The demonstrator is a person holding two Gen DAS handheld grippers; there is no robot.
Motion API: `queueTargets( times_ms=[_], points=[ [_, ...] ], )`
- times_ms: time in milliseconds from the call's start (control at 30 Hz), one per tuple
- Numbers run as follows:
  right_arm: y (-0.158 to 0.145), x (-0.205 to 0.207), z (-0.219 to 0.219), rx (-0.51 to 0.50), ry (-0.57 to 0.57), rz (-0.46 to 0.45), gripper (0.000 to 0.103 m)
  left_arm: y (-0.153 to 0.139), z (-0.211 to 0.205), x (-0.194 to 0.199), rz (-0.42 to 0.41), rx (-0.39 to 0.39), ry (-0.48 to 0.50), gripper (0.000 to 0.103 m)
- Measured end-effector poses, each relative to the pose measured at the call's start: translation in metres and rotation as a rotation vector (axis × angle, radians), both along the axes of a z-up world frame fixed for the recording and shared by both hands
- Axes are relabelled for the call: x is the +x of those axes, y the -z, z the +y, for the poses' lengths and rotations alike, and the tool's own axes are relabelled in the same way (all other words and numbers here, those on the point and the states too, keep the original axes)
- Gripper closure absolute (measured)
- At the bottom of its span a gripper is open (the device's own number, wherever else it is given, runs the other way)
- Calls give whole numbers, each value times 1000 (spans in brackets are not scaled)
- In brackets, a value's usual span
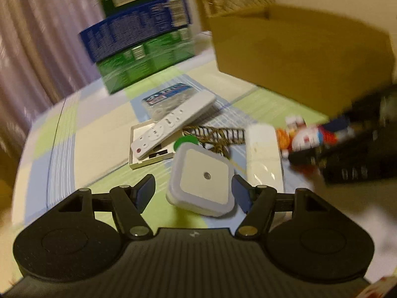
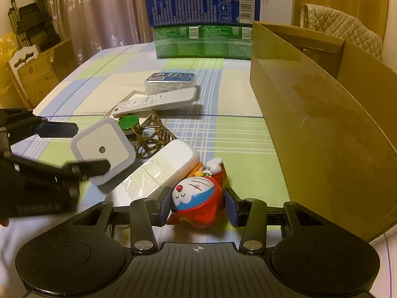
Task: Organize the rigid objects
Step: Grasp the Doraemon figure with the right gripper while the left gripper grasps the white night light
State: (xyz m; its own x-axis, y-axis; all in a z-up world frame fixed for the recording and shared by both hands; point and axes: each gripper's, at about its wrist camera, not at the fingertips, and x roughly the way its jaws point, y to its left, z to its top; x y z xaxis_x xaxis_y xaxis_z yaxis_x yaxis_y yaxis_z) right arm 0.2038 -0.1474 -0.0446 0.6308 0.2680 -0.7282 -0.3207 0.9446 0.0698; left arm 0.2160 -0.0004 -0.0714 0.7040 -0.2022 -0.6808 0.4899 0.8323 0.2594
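Left wrist view: your left gripper (image 1: pixel 193 192) has its fingers spread wide on either side of the square night light (image 1: pixel 202 182); the right pad sits against the light's edge, while the left pad stands apart from it. You cannot tell whether the light is gripped or resting.
Right wrist view: your right gripper (image 2: pixel 197 206) has its fingers open around the Doraemon figure (image 2: pixel 198 198), with a small gap visible at each pad. The figure lies on its back on the worktop (image 2: pixel 235 136).
Night light position: seen from the right wrist, it sits between the left gripper's fingers, tilted, at the near left of the clutter.
White box (image 2: pixel 165 173): plastic-wrapped, lying just beside the figure and touching its head side.
Remote control (image 2: pixel 153 103): white, lying across a flat white tray (image 1: pixel 139 161), further back.
Green-capped jar (image 2: pixel 129 124): beside a brown woven wire piece (image 2: pixel 151 139), between the remote and the night light.
Blue-labelled packet (image 2: pixel 171 80): behind the remote.
Cardboard box (image 2: pixel 322 114): open, standing along the right side of the worktop.
Stacked cartons (image 2: pixel 203 24): blue on green, at the far edge of the worktop.
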Motion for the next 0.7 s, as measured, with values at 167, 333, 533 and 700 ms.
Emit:
queueTargets(
  times_ms=[167,333,533,700],
  points=[
    [0,2,0,6,6,2,61,11,-10,-3,-47,93,34,32],
    [0,2,1,8,12,3,61,14,-16,-1,-88,143,60,31],
    [0,2,2,8,15,4,61,18,-21,-2,-88,181,91,31],
    [0,4,4,15,17,5,61,23,-24,-4,-113,232,109,31]
  ],
)
